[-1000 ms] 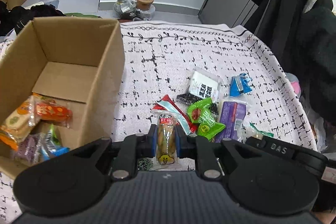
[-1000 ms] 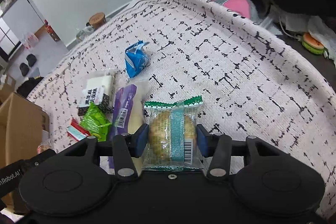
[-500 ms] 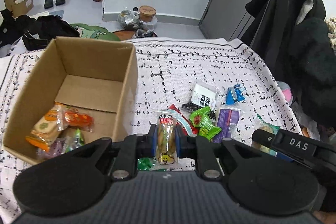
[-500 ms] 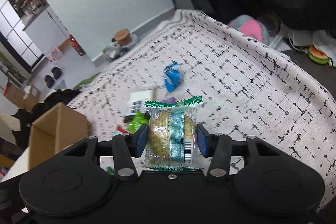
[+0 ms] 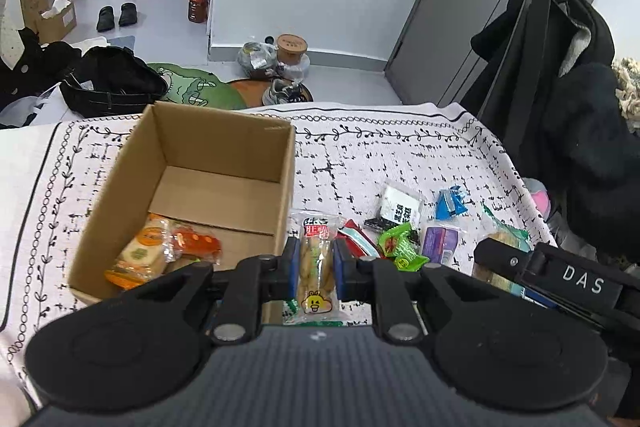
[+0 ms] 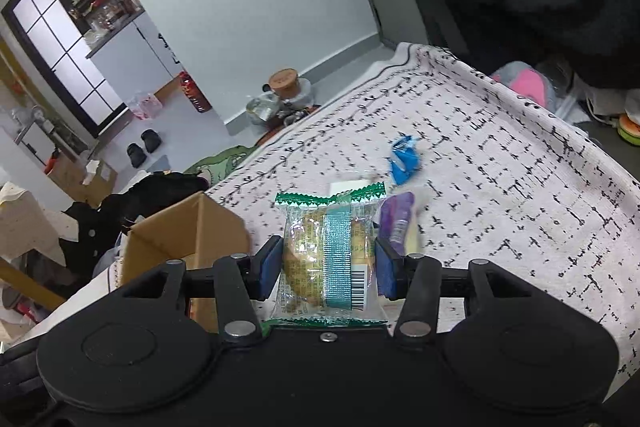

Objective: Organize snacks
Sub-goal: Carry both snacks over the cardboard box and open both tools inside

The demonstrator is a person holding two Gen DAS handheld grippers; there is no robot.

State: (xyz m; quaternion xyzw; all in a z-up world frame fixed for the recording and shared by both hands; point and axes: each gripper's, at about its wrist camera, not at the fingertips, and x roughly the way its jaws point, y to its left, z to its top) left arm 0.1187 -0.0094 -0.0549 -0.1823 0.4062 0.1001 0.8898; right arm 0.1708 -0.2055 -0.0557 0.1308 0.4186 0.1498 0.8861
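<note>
A patterned cloth (image 5: pixel 360 163) covers the table, a cardboard box (image 5: pixel 192 163) at its left. The left gripper (image 5: pixel 316 263) clamps a narrow biscuit pack (image 5: pixel 316 259) beside the box; the right gripper (image 6: pixel 328 263) grips a cookie packet (image 6: pixel 328 251). Both are mid-carry; next, each needs positioning above the box, then releasing. Loose snacks (image 5: pixel 400 247) remain at right.

The tablecloth (image 5: pixel 360 163) is showing black dashes on white with a vine border. The cardboard box (image 5: pixel 120 195) is appearing plain brown. The candy wrapper (image 6: pixel 404 163) is showing blue; the cake packet (image 6: pixel 332 251) is bearing green edges and a teal stripe.
</note>
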